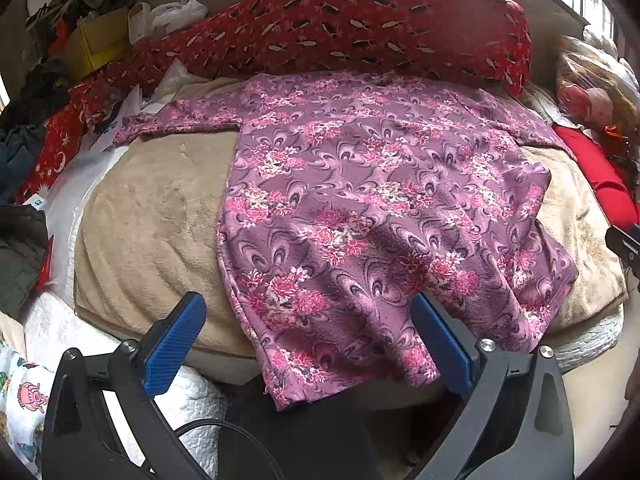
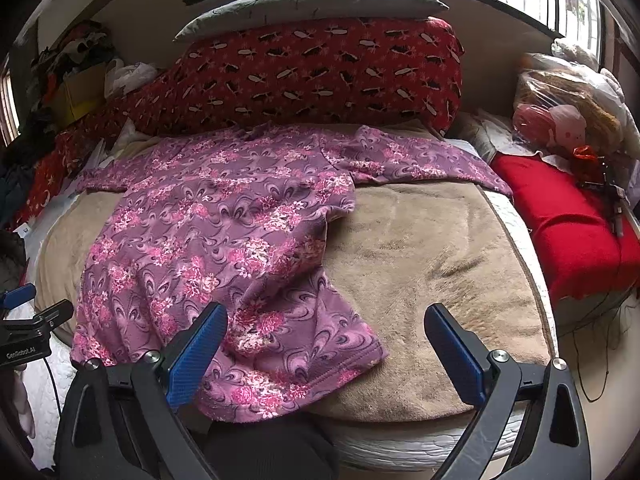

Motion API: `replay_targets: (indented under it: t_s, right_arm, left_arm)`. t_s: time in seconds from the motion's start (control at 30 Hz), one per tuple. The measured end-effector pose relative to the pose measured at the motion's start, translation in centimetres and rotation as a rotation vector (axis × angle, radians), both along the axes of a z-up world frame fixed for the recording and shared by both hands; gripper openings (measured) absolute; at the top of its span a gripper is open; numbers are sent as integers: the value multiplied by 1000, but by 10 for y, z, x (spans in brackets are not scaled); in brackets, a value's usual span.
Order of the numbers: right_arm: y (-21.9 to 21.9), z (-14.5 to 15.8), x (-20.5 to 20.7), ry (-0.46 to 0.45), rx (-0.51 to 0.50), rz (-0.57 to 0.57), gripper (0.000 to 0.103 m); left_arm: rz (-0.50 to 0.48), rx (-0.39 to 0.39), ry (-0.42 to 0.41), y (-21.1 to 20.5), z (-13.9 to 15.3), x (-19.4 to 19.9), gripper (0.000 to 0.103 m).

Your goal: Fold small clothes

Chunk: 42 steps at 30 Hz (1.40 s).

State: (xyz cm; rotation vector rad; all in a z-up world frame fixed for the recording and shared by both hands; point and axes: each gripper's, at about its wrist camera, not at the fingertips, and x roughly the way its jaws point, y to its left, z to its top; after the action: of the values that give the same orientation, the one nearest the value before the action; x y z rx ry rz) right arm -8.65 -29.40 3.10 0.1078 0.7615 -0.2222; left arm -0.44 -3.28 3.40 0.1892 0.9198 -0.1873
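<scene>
White lettering "GenRobot.AI" reads on the black body of the left gripper (image 2: 24,300) at the left edge of the right wrist view. The purple floral shirt (image 1: 360,216) — soft knit, stitched hem, both sleeves spread — lies flat on a plush tan blanket (image 2: 420,256), its hem hanging over the near edge. Both grippers — the right gripper (image 2: 324,344) too — are spread wide with ribbed blue pads (image 1: 172,344), holding nothing.
</scene>
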Motion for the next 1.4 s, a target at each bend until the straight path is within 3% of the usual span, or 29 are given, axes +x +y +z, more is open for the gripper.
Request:
replay_targets:
  t_s: [0.47, 0.67, 0.8, 0.9, 0.97, 1.03, 1.1, 1.13, 1.17, 1.23, 1.4]
  right_arm:
    - [-4, -9, 10, 21, 22, -1, 99]
    - [-34, -28, 18, 63, 101, -79, 97]
    - [-52, -47, 21, 107, 162, -106, 95]
    - [-51, -63, 29, 156, 162, -89, 95]
    - [-46, -77, 39, 207, 157, -66, 90]
    - [-41, -88, 47, 254, 165, -30, 59]
    - [-35, -97, 51, 298, 117, -24, 45]
    - [-32, -96, 50, 284, 89, -17, 23]
    - [-31, -92, 46, 257, 86, 8, 8]
    - [-37, -82, 39, 207, 183, 57, 8]
    - [-59, -30, -6, 22, 352, 80, 7]
  left_arm:
    - [22, -17, 60, 4, -10, 17, 103]
    - [121, -55, 165, 42, -24, 44, 103]
    - [266, -111, 284, 86, -47, 62, 103]
    - [297, -150, 369, 94, -67, 63, 103]
    - [252, -174, 407, 83, -74, 57, 103]
    - [195, -164, 402, 67, -74, 51, 103]
    - [110, -140, 399, 47, -73, 44, 85]
    - [72, -125, 411, 38, -73, 42, 46]
    - [36, -99, 434, 30, -76, 42, 2]
    - [28, -64, 459, 26, -79, 44, 3]
    - [103, -177, 388, 66, -37, 40, 3]
